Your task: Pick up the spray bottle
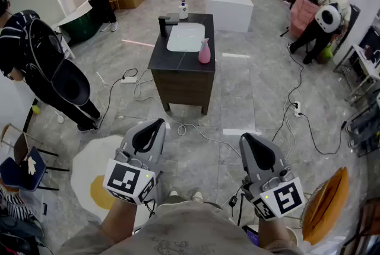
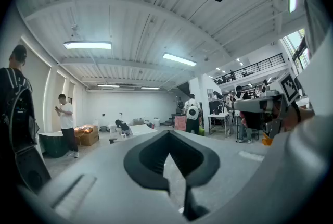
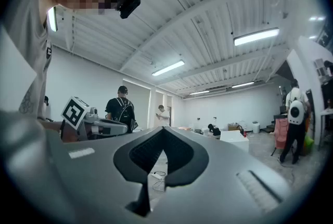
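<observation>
Grey tiled floor (image 1: 237,99) stretching ahead, pink spray bottle (image 1: 204,51) standing on the dark vanity counter (image 1: 160,57) just beside the white basin (image 1: 186,37), left gripper (image 1: 159,124) and right gripper (image 1: 244,137) hovering level, well short of it, both sets of jaws pressing together, gripping nothing

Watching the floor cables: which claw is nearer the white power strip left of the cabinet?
Left. The left claw is nearer the person and slightly right of the power strip; the right claw is much farther right.
</observation>
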`<state>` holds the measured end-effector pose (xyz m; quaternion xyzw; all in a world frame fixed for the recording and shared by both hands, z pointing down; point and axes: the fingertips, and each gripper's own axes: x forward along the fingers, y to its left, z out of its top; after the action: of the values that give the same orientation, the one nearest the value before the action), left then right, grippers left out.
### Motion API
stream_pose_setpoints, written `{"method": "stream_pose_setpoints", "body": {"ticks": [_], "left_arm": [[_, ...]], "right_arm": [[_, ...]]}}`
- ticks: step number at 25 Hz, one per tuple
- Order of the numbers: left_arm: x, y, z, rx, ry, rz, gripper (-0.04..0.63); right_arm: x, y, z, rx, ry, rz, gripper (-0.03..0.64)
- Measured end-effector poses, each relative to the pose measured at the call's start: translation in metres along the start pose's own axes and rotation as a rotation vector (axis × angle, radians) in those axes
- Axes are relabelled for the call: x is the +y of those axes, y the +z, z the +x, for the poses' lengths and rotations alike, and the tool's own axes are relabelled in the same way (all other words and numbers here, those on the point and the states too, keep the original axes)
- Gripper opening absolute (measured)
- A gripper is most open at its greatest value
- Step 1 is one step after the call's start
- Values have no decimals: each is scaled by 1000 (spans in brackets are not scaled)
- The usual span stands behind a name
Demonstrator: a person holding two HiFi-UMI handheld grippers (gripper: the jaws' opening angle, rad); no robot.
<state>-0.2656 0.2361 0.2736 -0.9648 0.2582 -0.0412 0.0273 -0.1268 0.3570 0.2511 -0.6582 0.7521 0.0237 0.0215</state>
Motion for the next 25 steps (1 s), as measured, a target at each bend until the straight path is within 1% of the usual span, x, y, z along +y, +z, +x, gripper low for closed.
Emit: {"method": "stream_pose_setpoints", "body": {"ticks": [5, 10, 21, 23, 25], "left_arm": [[-7, 6, 3, -2, -28, -3, 2], [-9, 2, 5, -3, -31, -8, 2], [-26, 10, 19, 12, -48, 2, 2], [-29, 8, 19, 15, -45, 6, 2], [-30, 7, 20, 21, -40, 9, 2]], "right_arm": [[-2, 0, -1, -3, -25, 23, 28], [-4, -5, -1, 19, -27, 3, 29], [-10, -14, -9, 50, -3, -25, 29], [-14, -16, -13, 49, -18, -16, 29], [-22, -16, -17, 34, -53, 4, 36]]}}
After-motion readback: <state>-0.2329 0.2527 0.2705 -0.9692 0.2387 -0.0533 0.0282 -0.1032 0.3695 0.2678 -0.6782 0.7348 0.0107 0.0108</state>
